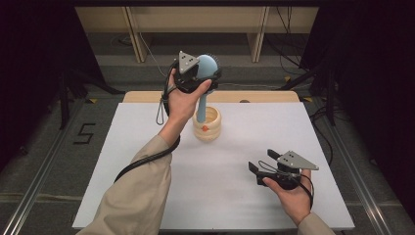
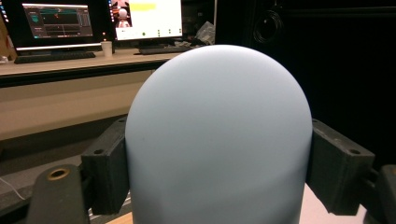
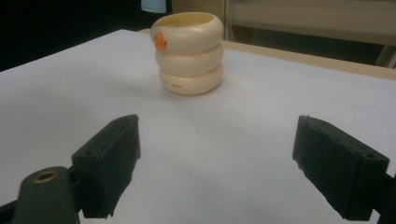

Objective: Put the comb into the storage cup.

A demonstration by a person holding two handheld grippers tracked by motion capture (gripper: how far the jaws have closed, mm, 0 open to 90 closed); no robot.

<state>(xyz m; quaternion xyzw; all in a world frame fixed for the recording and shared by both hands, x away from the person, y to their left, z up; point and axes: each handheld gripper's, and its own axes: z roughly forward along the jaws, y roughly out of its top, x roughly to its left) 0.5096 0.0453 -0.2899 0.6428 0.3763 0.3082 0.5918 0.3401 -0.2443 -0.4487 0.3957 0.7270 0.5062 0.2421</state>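
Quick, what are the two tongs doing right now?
Left tongs: closed on the blue hairbrush, its handle down in the cream cup.
Right tongs: open, holding nothing.

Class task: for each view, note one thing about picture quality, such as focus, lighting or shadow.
High view: bright white table, dark surroundings. Left gripper view: the blue brush head looms close and soft, monitors behind sharper. Right gripper view: cream holder casts a faint shadow; black jaws slightly blurred.

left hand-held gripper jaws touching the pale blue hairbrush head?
Touching. In the left gripper view both black jaws of the left hand-held gripper press flush against the sides of the pale blue rounded brush head, no gap.
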